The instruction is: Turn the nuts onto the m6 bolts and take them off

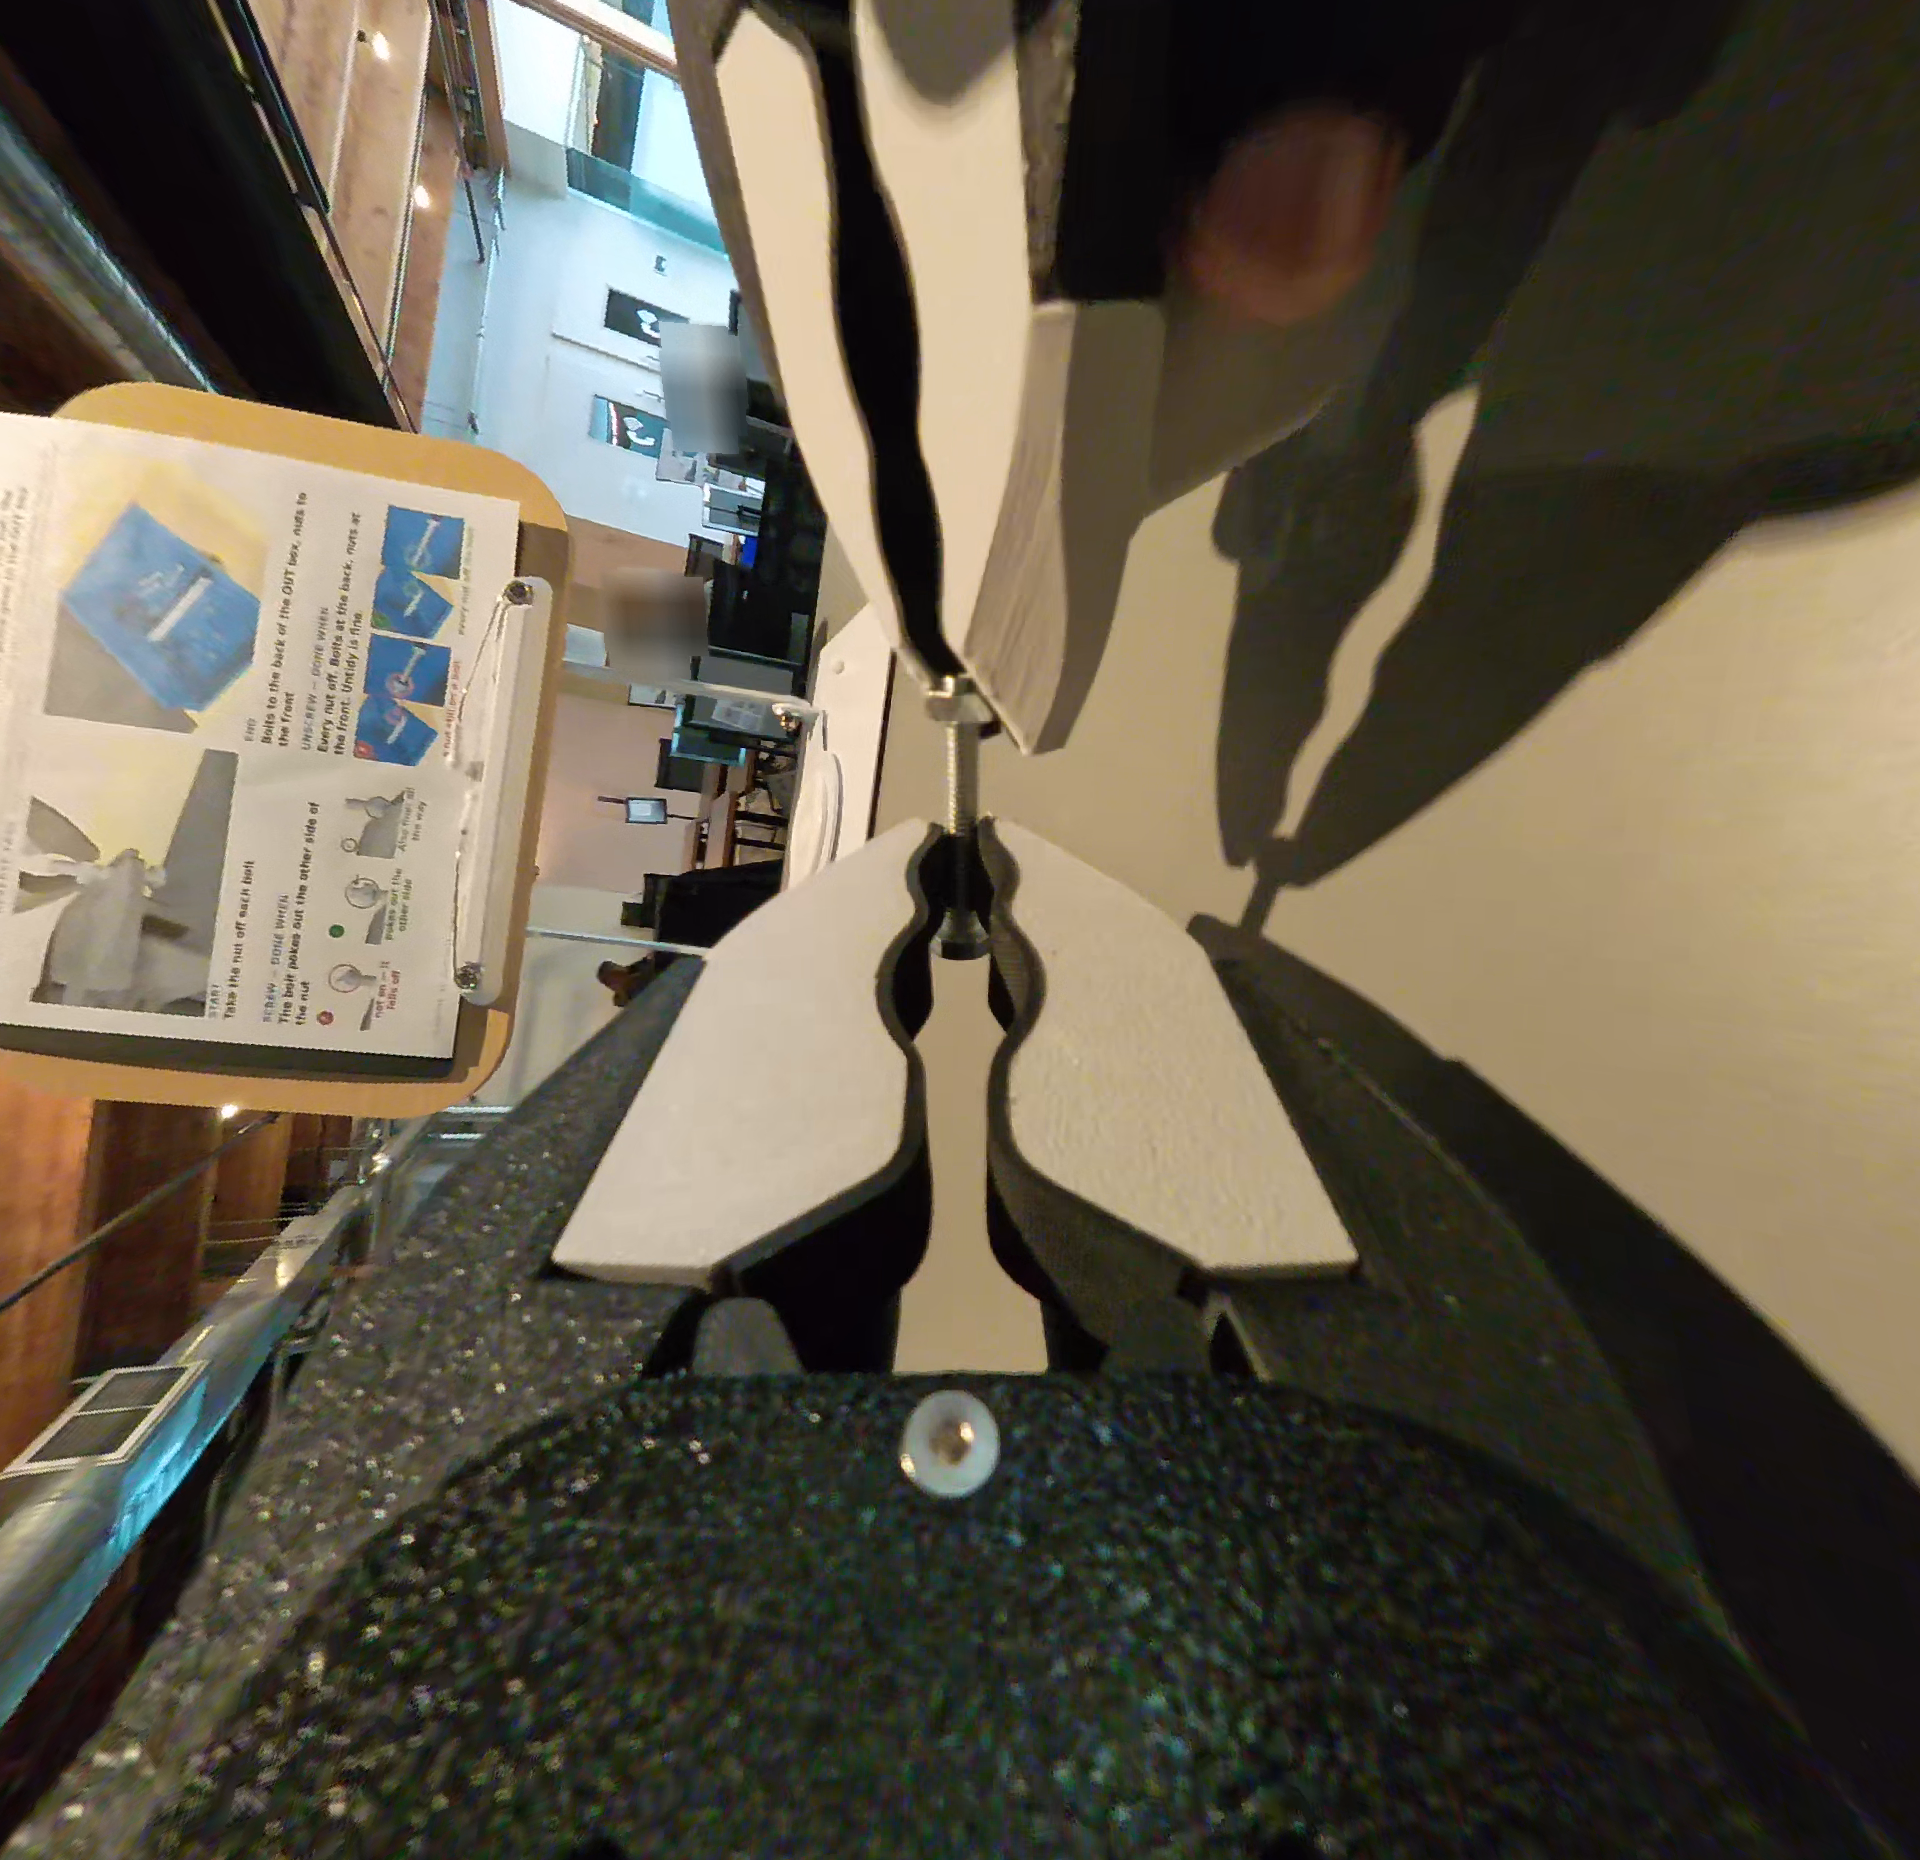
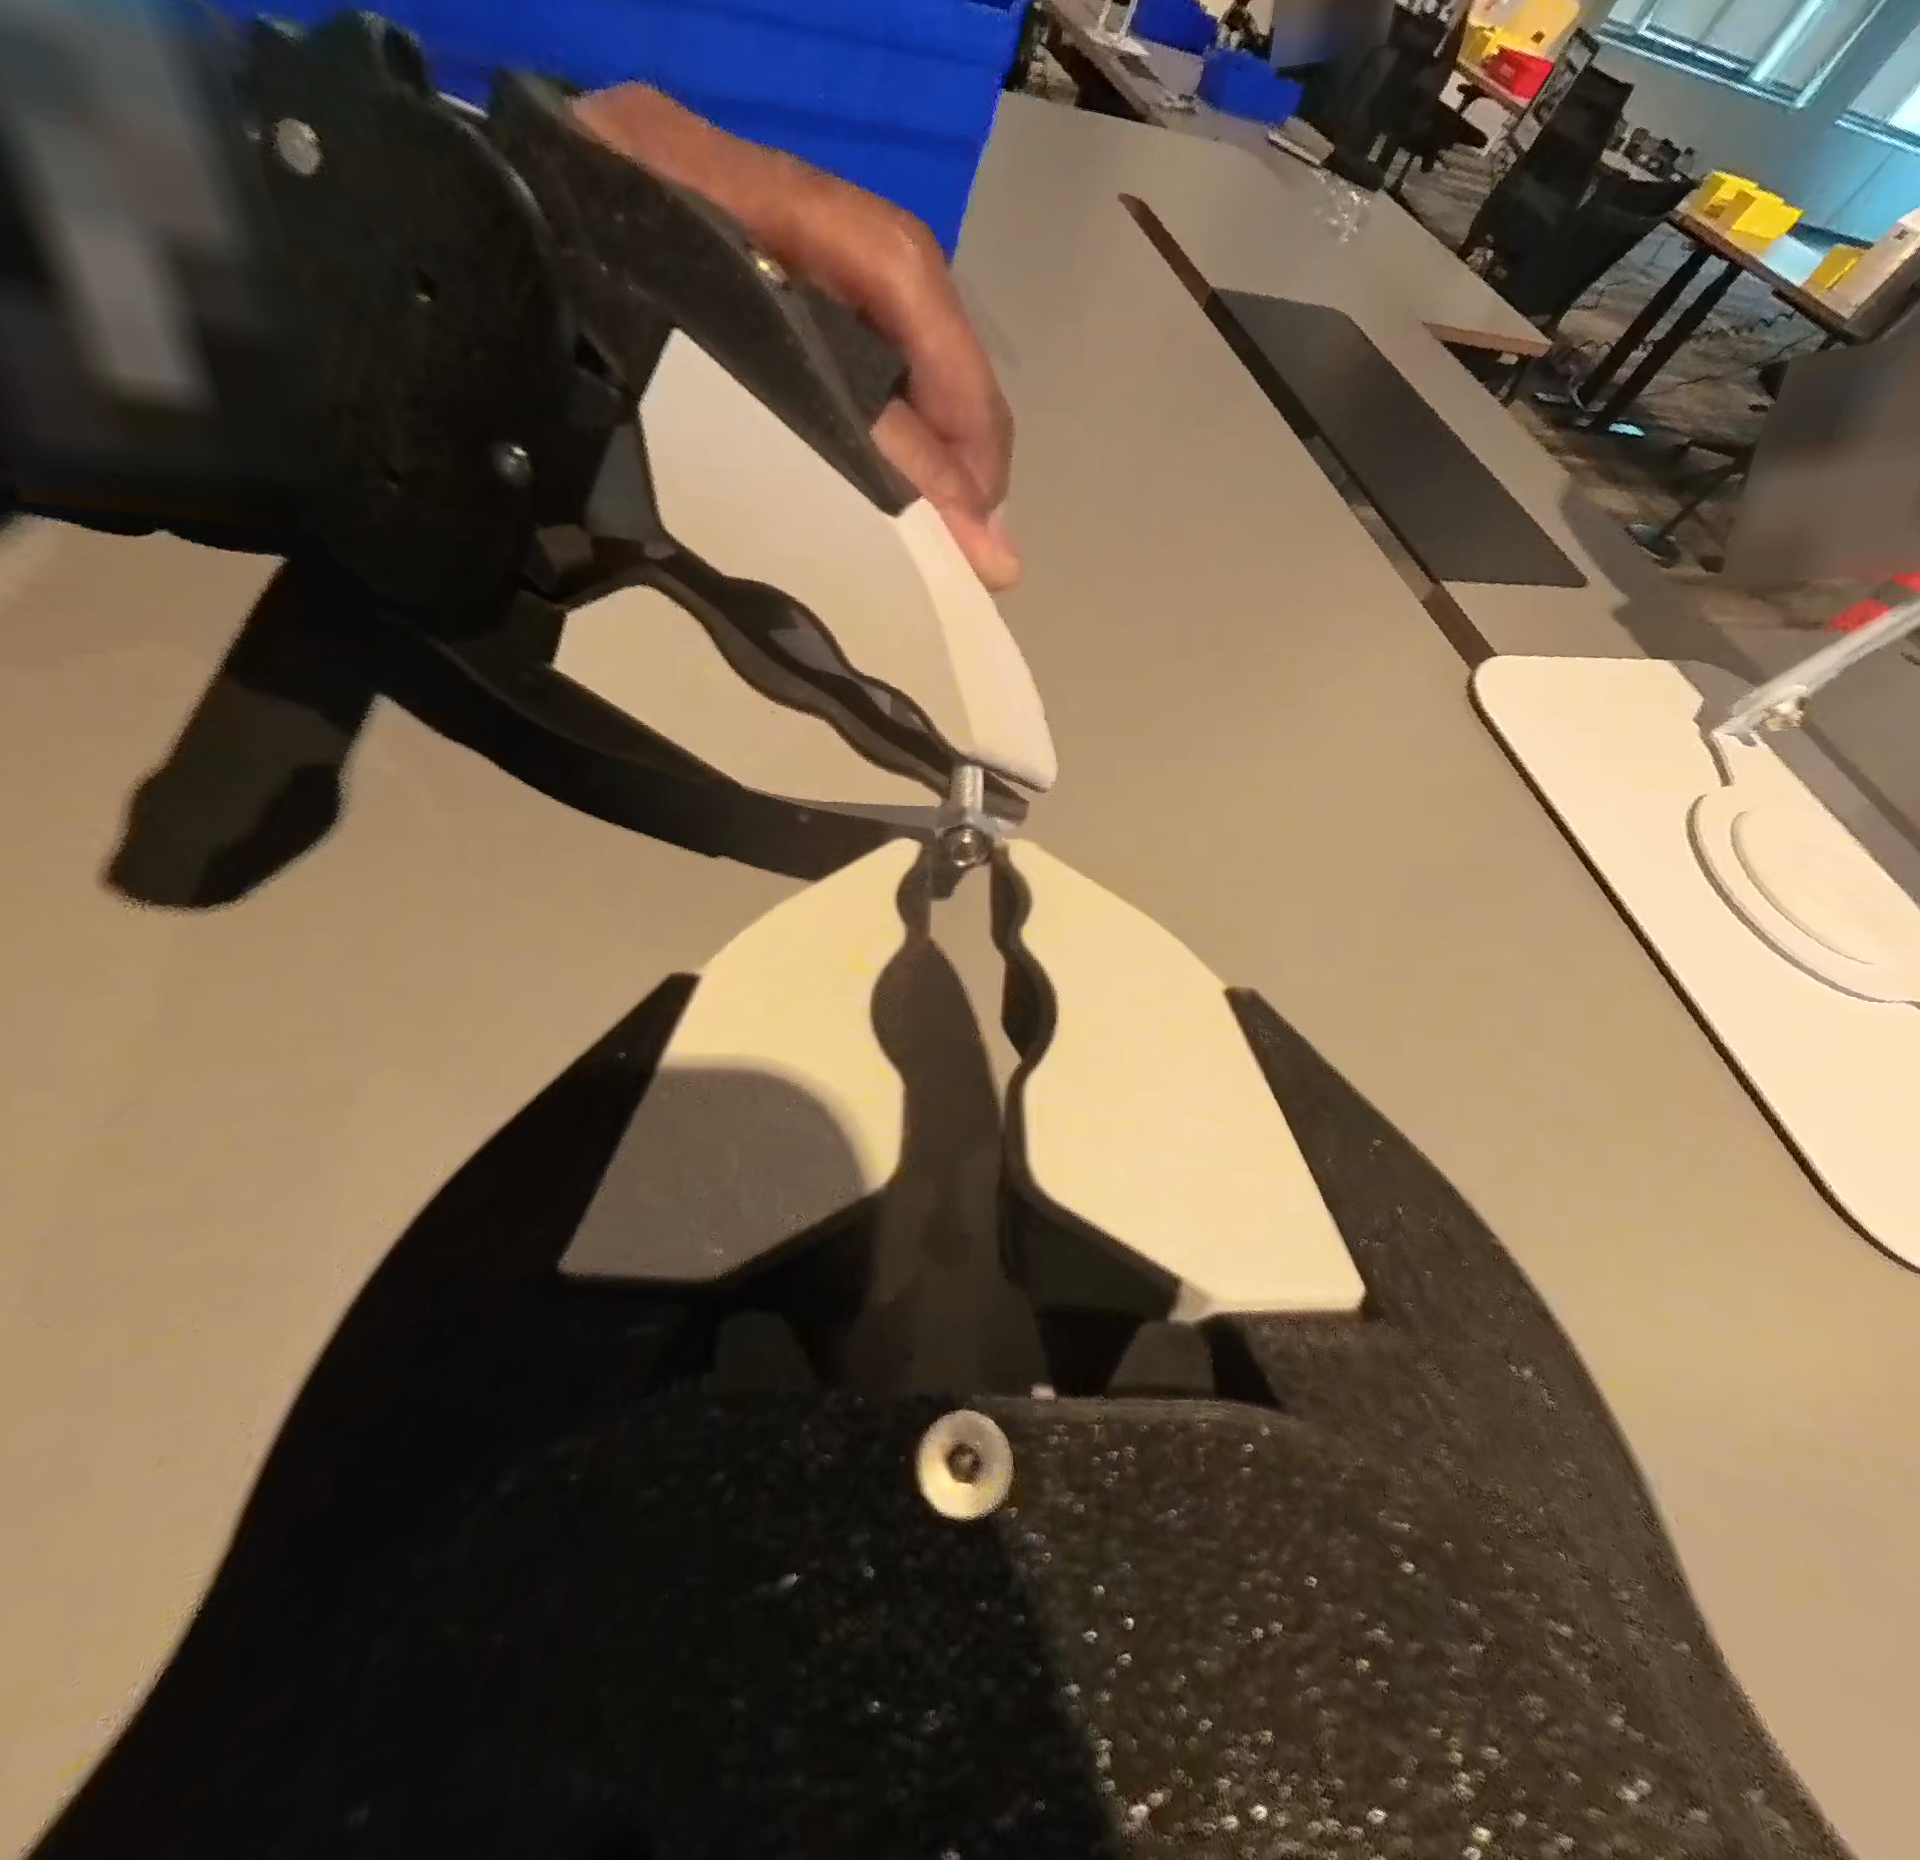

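Note:
In the left wrist view my left gripper (image 1: 958, 844) is shut on a silver M6 bolt (image 1: 962, 771). The bolt's dark head sits between the fingers and its threaded shaft points forward. My right gripper (image 1: 951, 680) comes in from above, shut on a silver nut (image 1: 950, 692) at the shaft's end. In the right wrist view my right gripper (image 2: 964, 854) pinches the nut (image 2: 966, 842) at its tips. The left gripper (image 2: 992, 787) reaches in from the upper left and holds the bolt (image 2: 966, 780). Both are held above the grey table (image 2: 1247, 667).
A printed instruction sheet on a wooden board (image 1: 260, 750) stands to the left. A blue bin (image 2: 623, 44) is behind the left gripper, and a hand (image 2: 883, 283) grips that tool. A black mat (image 2: 1403, 439) and a white base plate (image 2: 1621, 823) lie to the right. The grippers are tip to tip, or close to it.

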Demonstrator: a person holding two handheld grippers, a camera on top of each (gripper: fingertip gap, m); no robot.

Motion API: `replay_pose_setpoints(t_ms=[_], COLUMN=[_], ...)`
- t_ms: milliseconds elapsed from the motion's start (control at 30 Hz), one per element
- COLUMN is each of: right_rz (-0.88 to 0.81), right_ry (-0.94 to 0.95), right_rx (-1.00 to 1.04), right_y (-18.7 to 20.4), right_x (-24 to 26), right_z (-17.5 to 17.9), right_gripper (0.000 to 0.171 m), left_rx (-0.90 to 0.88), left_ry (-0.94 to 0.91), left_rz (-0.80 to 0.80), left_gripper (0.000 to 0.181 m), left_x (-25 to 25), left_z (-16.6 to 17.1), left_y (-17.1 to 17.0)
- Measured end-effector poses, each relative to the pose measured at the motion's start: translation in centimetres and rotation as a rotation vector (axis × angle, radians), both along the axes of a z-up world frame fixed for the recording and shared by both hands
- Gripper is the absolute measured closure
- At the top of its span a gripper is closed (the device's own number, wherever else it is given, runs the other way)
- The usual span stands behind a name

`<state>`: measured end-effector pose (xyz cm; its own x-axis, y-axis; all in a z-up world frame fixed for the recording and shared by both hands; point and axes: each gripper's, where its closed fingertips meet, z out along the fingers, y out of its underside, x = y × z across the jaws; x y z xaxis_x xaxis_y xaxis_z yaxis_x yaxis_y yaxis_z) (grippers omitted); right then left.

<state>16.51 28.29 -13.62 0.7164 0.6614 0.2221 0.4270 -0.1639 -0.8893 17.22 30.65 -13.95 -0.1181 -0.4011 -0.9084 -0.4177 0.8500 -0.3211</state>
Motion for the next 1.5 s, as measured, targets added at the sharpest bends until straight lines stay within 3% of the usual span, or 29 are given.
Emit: replay_pose_setpoints(t_ms=[100, 267, 333, 400, 500, 667, 833, 933, 1100, 1167, 1233, 1300, 1400, 1500], right_rz=[-0.041, -0.053, -0.016, -0.018, -0.073, -0.060, -0.059, -0.115, -0.075, 0.001, 0.025, 0.016, -0.040, -0.069], right_ry=[0.109, 0.584, 0.624, 0.520, 0.168, -0.063, -0.055, 0.158, 0.891, 1.008, 0.925, 0.719, 0.330, 0.067], right_rx=[-0.109, -0.419, -0.417, -0.334, -0.117, 0.038, -0.052, -0.226, -0.602, -0.644, -0.579, -0.471, -0.278, -0.129], right_y=[0.2, 0.1, 0.0, 0.1, 0.6, 0.4, 0.1, 0.2, -0.1, -0.2, -0.3, -0.2, 0.1, 0.2], right_x=[0.0, -0.6, -0.5, 0.0, 1.5, 1.0, 0.1, -0.2, -1.0, -1.2, -1.3, -1.2, -0.1, 0.8], right_z=[-0.1, 0.8, 1.3, 1.3, 0.4, 0.7, -0.1, -0.1, 1.1, 1.9, 2.2, 1.8, 0.6, 0.3], right_gripper=[0.161, 0.159, 0.143, 0.126, 0.123, 0.136, 0.161, 0.161, 0.160, 0.143, 0.131, 0.122, 0.121, 0.124], left_rx=[0.057, 0.047, 0.028, 0.014, 0.008, 0.018, 0.038, 0.073, 0.055, 0.049, 0.034, 0.019, 0.001, -0.006], left_ry=[0.006, -0.015, -0.010, -0.007, -0.010, 0.004, 0.010, 0.007, -0.012, -0.006, -0.011, -0.014, -0.016, -0.014], left_rz=[0.029, 0.043, 0.056, 0.061, 0.061, 0.031, 0.020, 0.036, 0.029, 0.031, 0.030, 0.034, 0.033, 0.026], left_gripper=[0.176, 0.176, 0.176, 0.176, 0.176, 0.176, 0.176, 0.176, 0.176, 0.176, 0.176, 0.176, 0.176, 0.176], left_x=[0.0, 0.0, 0.0, 0.0, -0.1, 0.0, 0.1, 0.0, 0.1, 0.2, 0.3, 0.2, 0.1, 0.2], left_z=[0.1, 0.5, 0.3, 0.1, 0.2, 0.1, 0.1, 0.3, 0.6, 0.4, 0.4, 0.4, 0.4, 0.4], left_y=[0.4, 0.6, 0.8, 1.0, 1.0, 0.5, 0.2, 0.5, 0.3, 0.2, 0.2, 0.4, 0.5, 0.4])
